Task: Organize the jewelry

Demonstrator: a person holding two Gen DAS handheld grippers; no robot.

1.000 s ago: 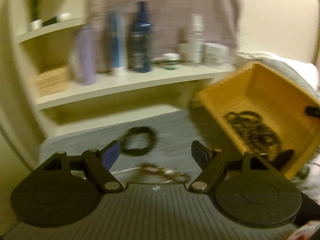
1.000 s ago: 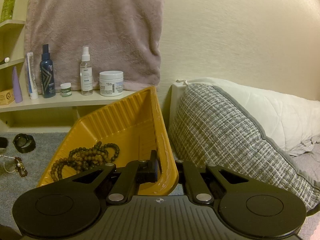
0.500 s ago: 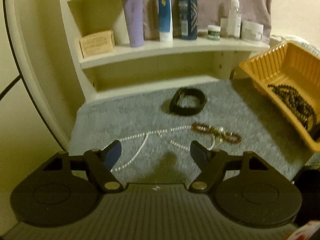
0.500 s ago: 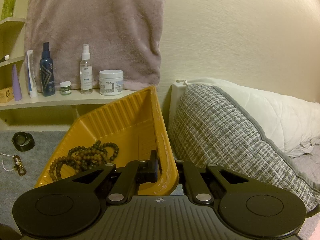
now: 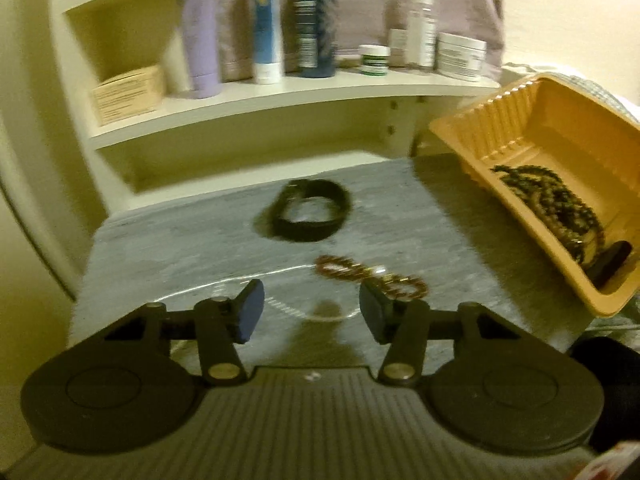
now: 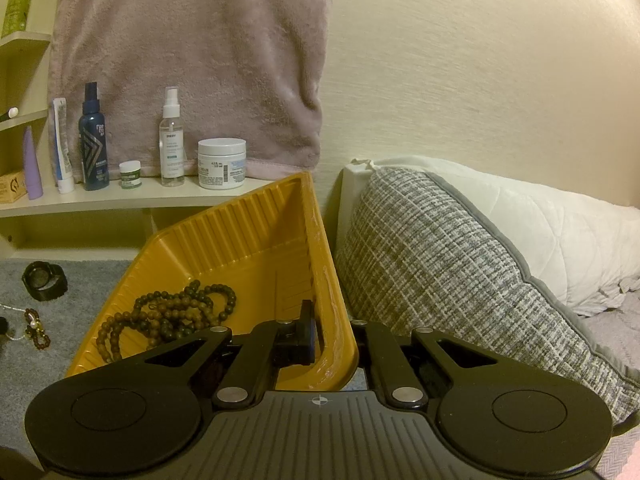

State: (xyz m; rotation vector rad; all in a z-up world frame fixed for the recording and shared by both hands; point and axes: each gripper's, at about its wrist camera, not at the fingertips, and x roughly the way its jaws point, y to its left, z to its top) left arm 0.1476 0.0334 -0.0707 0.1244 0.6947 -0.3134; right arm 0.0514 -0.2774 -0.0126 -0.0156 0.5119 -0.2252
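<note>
The left gripper (image 5: 312,312) has dropped, jaws wide and empty, toward the bracelet (image 5: 370,274) mid-mat, next to pinch it, while the right gripper (image 6: 334,338) stays clamped on the tray (image 6: 320,248) rim.

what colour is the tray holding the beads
Orange-yellow, with ribbed walls; the tray shows best in the right wrist view, dark brown beads inside.

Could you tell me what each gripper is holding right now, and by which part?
The right gripper is shut on the yellow tray, pinching its near right rim. The left gripper is open and holds nothing.
</note>
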